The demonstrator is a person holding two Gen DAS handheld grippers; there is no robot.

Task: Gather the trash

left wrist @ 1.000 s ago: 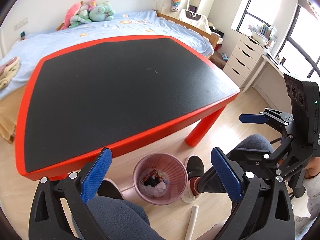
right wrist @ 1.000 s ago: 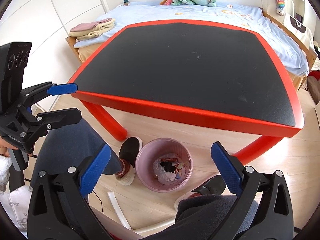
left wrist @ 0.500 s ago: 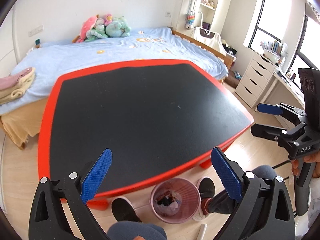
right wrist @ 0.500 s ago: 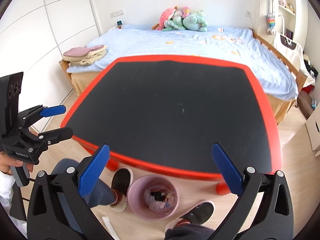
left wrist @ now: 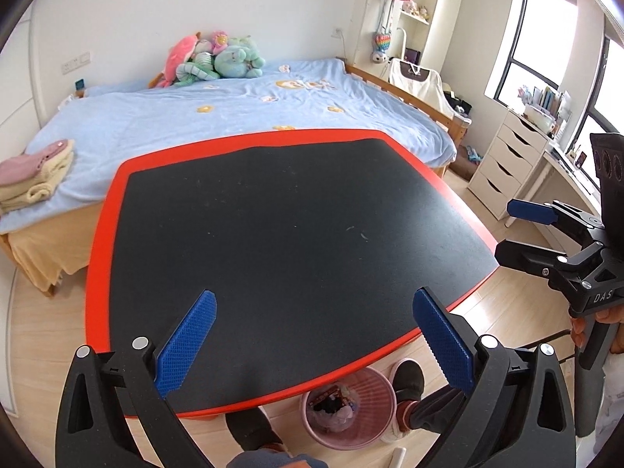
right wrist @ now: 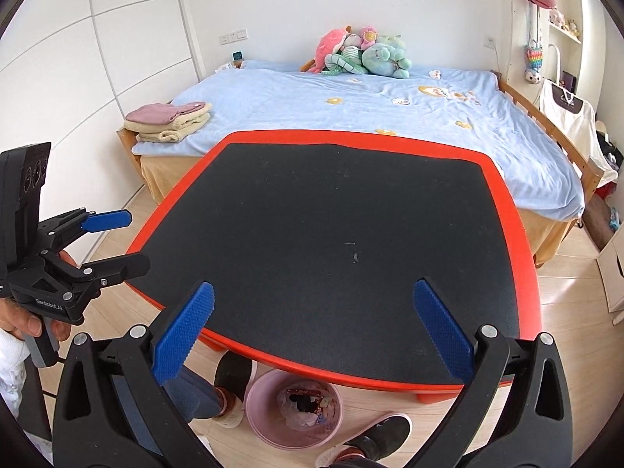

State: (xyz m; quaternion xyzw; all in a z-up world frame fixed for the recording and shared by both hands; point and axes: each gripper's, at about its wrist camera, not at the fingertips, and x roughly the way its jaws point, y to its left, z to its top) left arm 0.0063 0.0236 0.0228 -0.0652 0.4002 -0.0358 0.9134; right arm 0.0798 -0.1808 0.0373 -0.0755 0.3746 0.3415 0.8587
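From my left wrist camera, my left gripper [left wrist: 314, 341] is spread wide with nothing between its blue pads [left wrist: 187, 345], held above the near edge of the red-rimmed table [left wrist: 97, 273] with its black top. Below the fingers and past the table's near edge, the pink trash bin [left wrist: 349, 409] stands on the wooden floor, with crumpled wrappers and a red packet inside it. A dark shoe [left wrist: 407, 380] sits just right of the bin, and another shoe shows to its left at the lower edge. Off to the right of my fingers, my right gripper [left wrist: 518, 230] is in view, its jaws parted and empty, held by a hand [left wrist: 592, 327] at the handle. Beyond the table lies a bed [left wrist: 234, 113] with a blue cover and plush toys [left wrist: 212, 60] at its head.

From my right wrist camera, my right gripper [right wrist: 312, 333] is likewise released and empty over the table's near edge [right wrist: 351, 378]. The trash bin [right wrist: 257, 409] stands on the floor directly below and between my fingers, partly under the table rim, with trash inside. One shoe [right wrist: 232, 378] touches its left side; another shoe [right wrist: 370, 440] lies near its lower right. To the left, my left gripper [right wrist: 117, 241] hangs with its jaws apart beside the table's left corner, gripped by a hand [right wrist: 23, 319]. Folded towels [right wrist: 169, 117] rest on the bed's near left corner.
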